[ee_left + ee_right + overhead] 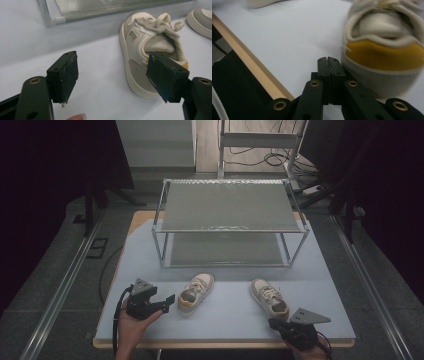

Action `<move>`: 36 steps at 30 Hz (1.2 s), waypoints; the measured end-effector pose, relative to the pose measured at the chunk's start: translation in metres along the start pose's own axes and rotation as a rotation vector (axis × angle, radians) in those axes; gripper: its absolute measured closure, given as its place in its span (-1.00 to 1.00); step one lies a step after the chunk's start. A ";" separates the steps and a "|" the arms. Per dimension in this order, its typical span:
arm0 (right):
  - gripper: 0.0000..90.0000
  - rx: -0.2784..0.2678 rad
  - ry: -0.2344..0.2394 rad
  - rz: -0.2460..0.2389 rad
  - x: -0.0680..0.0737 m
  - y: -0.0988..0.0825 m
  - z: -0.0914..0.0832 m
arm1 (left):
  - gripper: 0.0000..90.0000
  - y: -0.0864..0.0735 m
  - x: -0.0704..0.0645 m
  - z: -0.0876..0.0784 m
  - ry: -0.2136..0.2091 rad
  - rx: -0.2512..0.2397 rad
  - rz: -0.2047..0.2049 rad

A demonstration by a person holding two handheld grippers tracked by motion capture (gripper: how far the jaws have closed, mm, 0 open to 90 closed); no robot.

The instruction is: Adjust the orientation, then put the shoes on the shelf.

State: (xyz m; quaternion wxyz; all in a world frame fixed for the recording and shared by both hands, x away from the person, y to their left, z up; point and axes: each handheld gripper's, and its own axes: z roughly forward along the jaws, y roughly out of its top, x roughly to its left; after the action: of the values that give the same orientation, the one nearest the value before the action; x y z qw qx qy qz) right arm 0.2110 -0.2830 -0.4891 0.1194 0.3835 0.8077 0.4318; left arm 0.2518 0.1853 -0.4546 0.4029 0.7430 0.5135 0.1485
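- Both claws are waiting at the table's (pixel 150 330) near edge: left gripper (pixel 167 302) gaping wide, right gripper (pixel 272 323) pinched closed, holding nothing.
- Two shoes, left shoe (pixel 196 292) and right shoe (pixel 270 298), are lying mid-table, before the rack (pixel 230 227).
- Grabbing is probably coming next: each claw needs a heel.

High view: fixed above the near edge of the table (pixel 330 320), facing forward and down, far enough to take in the whole top plus the rack (pixel 230 222) at the far edge. Left gripper view: low and close, facing the left shoe (pixel 150 52), rack base behind. Right gripper view: almost at table level, very close to the right shoe (pixel 384 50), near edge alongside. Both shoes appear in all three.
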 end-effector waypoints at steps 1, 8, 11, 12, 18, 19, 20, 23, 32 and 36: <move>0.97 -0.003 -0.002 0.009 -0.003 -0.001 -0.002 | -0.44 0.000 0.000 0.000 0.000 0.000 -0.001; 0.97 -0.015 -0.004 0.051 -0.014 -0.003 -0.007 | -0.44 0.000 0.000 0.000 -0.002 -0.001 0.000; 0.97 -0.020 -0.012 0.066 -0.019 -0.004 -0.009 | -0.44 0.000 0.000 -0.001 0.001 -0.001 0.001; 0.97 -0.021 -0.013 0.071 -0.020 -0.005 -0.009 | -0.44 0.000 0.000 -0.001 0.001 -0.002 0.001; 0.89 -0.031 0.018 0.051 -0.011 -0.001 -0.008 | -0.44 0.001 -0.002 -0.003 -0.001 -0.011 0.002; 0.85 -0.036 0.027 0.038 -0.008 0.001 -0.008 | -0.44 0.002 -0.002 -0.003 -0.002 -0.014 0.002; 0.78 -0.042 0.028 0.017 -0.003 0.003 -0.008 | -0.44 0.002 -0.003 -0.004 -0.002 -0.018 0.001; 0.51 -0.076 0.021 -0.030 0.007 0.011 -0.011 | -0.43 0.004 -0.007 -0.007 -0.014 -0.034 0.003; -0.07 -0.154 -0.044 -0.059 0.008 0.044 -0.021 | -0.48 0.014 -0.019 -0.018 -0.044 -0.055 0.029; -0.16 -0.153 -0.068 -0.051 0.002 0.052 -0.019 | -0.49 0.019 -0.022 -0.017 -0.045 -0.052 0.037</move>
State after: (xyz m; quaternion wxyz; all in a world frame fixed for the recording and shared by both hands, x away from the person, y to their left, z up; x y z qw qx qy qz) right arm 0.2272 -0.2757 -0.4364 0.1868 0.3670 0.7772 0.4758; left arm 0.2438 0.1702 -0.4258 0.4304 0.7450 0.4863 0.1525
